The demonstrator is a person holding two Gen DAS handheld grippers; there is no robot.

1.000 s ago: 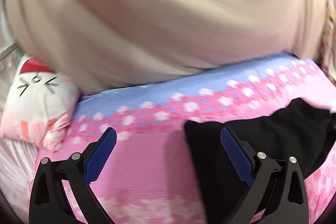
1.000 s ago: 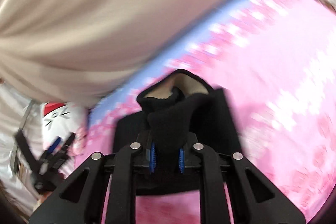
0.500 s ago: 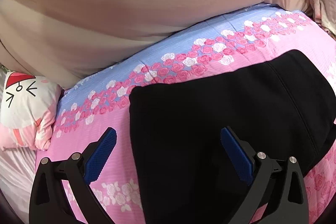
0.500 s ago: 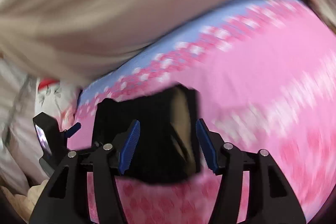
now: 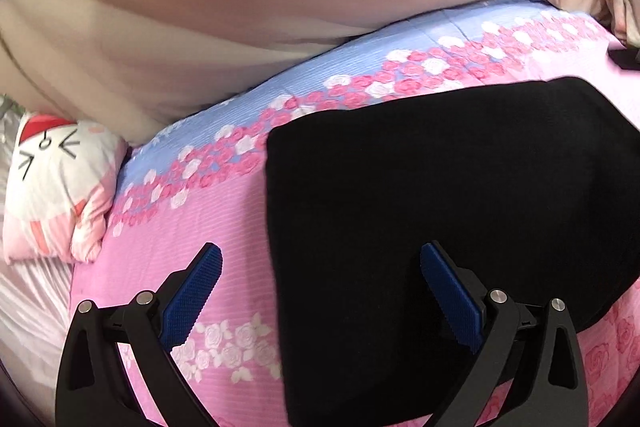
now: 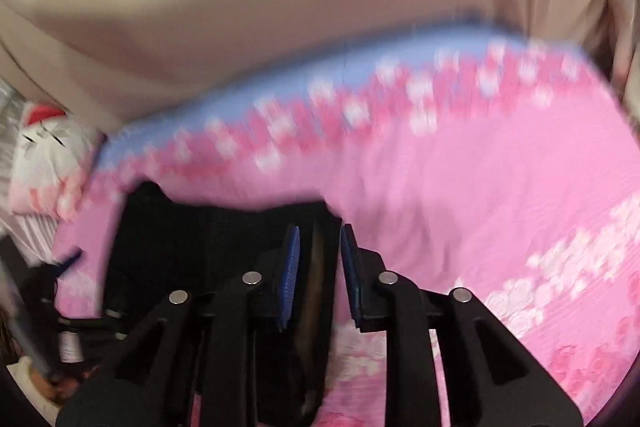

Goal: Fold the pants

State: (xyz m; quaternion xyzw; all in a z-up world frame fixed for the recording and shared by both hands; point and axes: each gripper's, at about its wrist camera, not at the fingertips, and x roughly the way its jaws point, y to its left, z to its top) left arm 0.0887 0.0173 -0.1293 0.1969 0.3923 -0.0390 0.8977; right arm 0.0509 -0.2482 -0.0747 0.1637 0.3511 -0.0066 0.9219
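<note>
The black pants (image 5: 460, 195) lie folded and flat on the pink floral bedspread (image 5: 224, 211). My left gripper (image 5: 320, 267) hangs open and wide just above them. Its right finger is over the cloth, its left finger over bare bedspread, and the pants' left edge runs between. In the blurred right wrist view, my right gripper (image 6: 318, 251) straddles the right edge of the pants (image 6: 208, 239). Its jaws are closing and stand narrow. A dark strip of the cloth's edge sits between the pads, with a small gap showing on each side.
A beige padded headboard (image 5: 280, 7) rises behind the bed. A white cat-face pillow (image 5: 56, 183) lies at the left edge beside a pale striped sheet (image 5: 28, 307). A small dark object (image 5: 626, 59) rests on the bedspread at the far right.
The pants went from a bunch lifted in the right gripper to a flat fold on the bed. The right jaws let go, spread wide, then narrowed. The left gripper sank closer to the cloth.
</note>
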